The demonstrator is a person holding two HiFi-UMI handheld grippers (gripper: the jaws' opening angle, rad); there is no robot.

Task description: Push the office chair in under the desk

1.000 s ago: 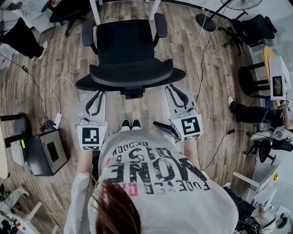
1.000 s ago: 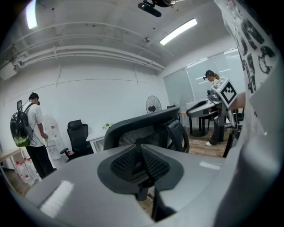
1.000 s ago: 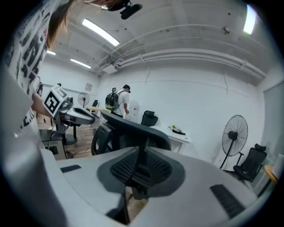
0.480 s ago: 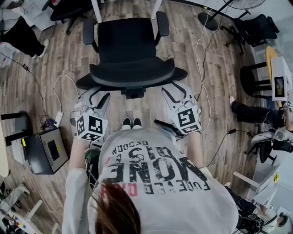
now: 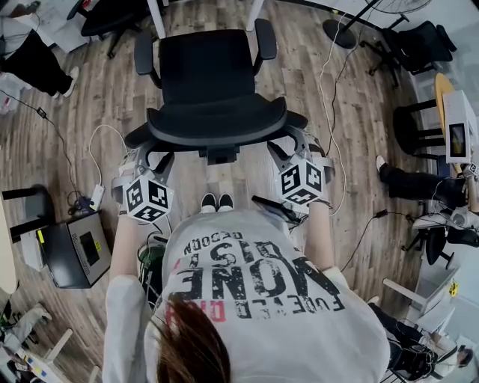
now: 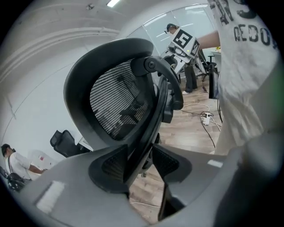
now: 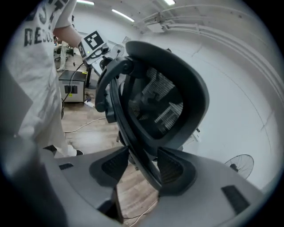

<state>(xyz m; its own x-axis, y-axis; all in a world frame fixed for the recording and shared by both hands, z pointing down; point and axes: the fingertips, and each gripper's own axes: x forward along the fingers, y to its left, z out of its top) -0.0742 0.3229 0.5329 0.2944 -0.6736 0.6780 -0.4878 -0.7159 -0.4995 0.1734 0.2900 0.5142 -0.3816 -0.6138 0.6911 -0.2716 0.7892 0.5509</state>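
Since a second ago both tools drop and roll, jaws just opening. Left gripper (image 5: 156, 158) and right gripper (image 5: 288, 149) straddle the backrest (image 5: 217, 121) rim, unclamped. Office chair (image 5: 209, 78) at 12 o'clock, short of the desk legs (image 5: 159, 19). It likely rolls easily and the frame is stiff, so I grip the rim at 9 and 3.

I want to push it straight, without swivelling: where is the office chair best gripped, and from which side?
Take the backrest by its slim rim, one gripper on each side edge, from behind. The rim is thin enough to fit between jaws, and paired holds should steer straight. The left gripper and right gripper have just been opening, the rim standing between each one's jaws.
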